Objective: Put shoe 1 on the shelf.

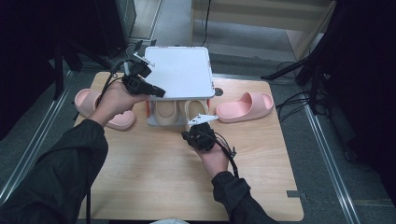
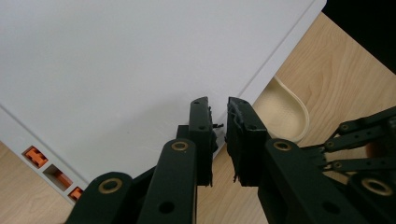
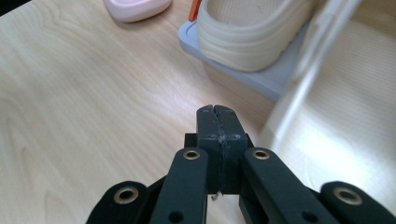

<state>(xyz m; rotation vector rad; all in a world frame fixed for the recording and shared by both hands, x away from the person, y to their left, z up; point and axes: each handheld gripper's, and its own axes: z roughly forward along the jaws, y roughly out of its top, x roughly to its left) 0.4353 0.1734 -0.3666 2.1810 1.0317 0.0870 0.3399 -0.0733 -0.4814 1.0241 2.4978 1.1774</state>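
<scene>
A white lid (image 1: 180, 70) covers a grey box (image 1: 152, 122) at the table's back middle. Two beige slippers (image 1: 166, 112) sit in the box under the lid. My left gripper (image 1: 159, 92) is at the lid's front left edge. In the left gripper view the left gripper (image 2: 219, 116) has its jaws a narrow gap apart, pinching the white lid (image 2: 116, 70) at its edge. My right gripper (image 1: 201, 122) is just in front of the box, by the right beige slipper (image 1: 194, 108). In the right gripper view the right gripper (image 3: 217, 112) is shut on nothing above the wood, and one beige slipper (image 3: 252, 32) rests on the grey box base (image 3: 261, 77).
A pink slipper (image 1: 100, 109) lies left of the box, partly under the left hand, and another pink slipper (image 1: 245, 106) lies to its right. Orange clips (image 2: 35, 156) line the box's side. The wooden table (image 1: 154, 177) spreads open in front. Dark stands and cables ring the table.
</scene>
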